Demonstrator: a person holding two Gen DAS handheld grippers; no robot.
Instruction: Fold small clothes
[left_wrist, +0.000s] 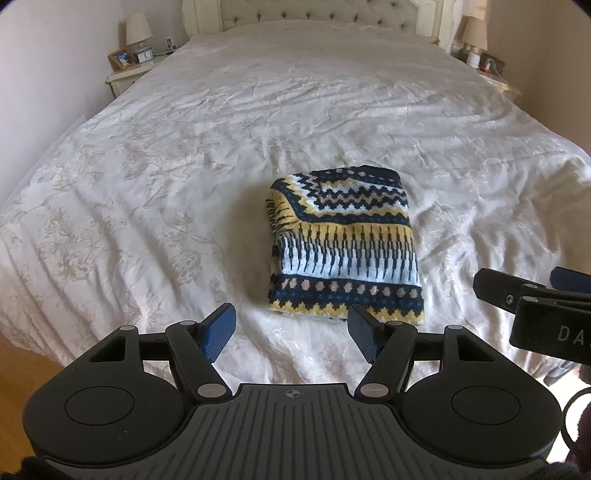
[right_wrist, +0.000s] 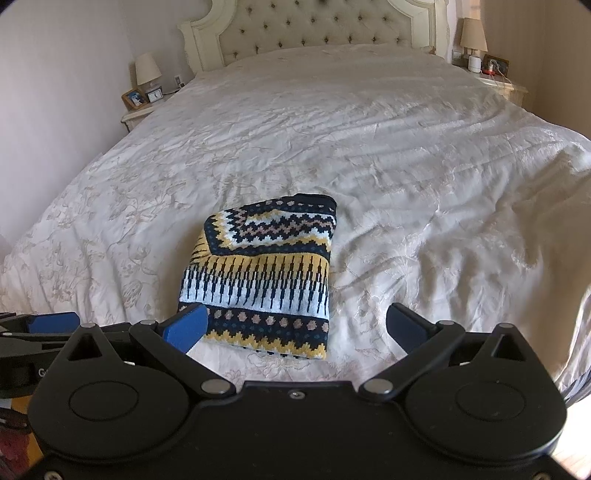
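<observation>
Lying folded near the foot edge of the bed (left_wrist: 184, 155), 1 patterned sweater (left_wrist: 343, 247) has bare cover all round.
Left view: left gripper (left_wrist: 291, 332) spread, empty, just short of the sweater's near hem. Right view — right gripper (right_wrist: 295, 328) likewise spread and empty; 2 lamps flank the headboard.

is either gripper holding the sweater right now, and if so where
Nothing is held. The left gripper and right gripper are both open, with nothing between the fingers. The folded sweater lies free on the bed.
</observation>
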